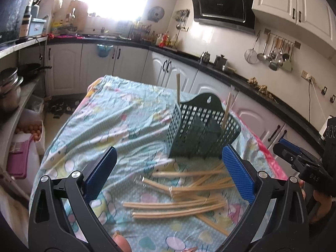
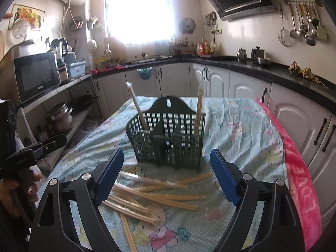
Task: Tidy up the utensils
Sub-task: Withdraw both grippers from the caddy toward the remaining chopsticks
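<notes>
Both tongs gape empty: left gripper (image 1: 169, 175), right gripper (image 2: 167, 176) poised over loose chopsticks (image 2: 151, 195) scattered on tablecloth (image 1: 117, 113), just before green caddy (image 2: 168, 138); few already upright inside, sorting barely begun.

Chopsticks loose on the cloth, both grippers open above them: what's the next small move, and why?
Probably lower the right gripper onto the nearest loose chopsticks and close on one pair. Both it and the left gripper are open and empty, the pile lies just below them, and the green basket holds only a few upright pairs, so more remain to be sorted.
</notes>
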The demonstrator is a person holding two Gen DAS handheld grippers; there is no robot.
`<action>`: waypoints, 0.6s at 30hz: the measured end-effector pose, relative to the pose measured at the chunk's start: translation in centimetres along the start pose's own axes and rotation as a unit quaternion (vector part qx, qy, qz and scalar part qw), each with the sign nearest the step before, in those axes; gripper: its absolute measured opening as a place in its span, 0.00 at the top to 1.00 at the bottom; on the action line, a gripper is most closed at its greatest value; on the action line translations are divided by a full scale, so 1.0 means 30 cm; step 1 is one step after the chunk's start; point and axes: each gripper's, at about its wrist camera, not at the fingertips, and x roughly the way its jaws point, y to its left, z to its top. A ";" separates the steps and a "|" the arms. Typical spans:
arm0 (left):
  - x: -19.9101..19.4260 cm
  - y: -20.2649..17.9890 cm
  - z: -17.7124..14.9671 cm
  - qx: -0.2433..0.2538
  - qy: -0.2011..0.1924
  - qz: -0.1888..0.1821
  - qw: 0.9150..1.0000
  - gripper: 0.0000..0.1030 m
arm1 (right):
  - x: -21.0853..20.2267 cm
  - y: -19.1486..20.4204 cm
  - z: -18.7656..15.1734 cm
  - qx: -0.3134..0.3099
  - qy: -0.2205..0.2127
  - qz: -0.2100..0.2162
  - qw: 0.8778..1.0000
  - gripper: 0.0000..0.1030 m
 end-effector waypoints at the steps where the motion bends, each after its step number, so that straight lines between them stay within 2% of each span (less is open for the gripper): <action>1: 0.001 0.003 -0.012 0.000 0.004 0.003 1.000 0.10 | 0.006 0.002 -0.013 0.000 0.005 0.000 1.000 0.21; 8: 0.011 0.042 -0.076 -0.002 0.035 0.018 0.999 0.10 | 0.031 0.008 -0.071 -0.004 0.028 -0.002 1.000 0.21; 18: 0.041 0.114 -0.194 -0.023 0.088 0.021 0.996 0.10 | 0.063 -0.011 -0.143 -0.004 0.060 -0.013 0.998 0.21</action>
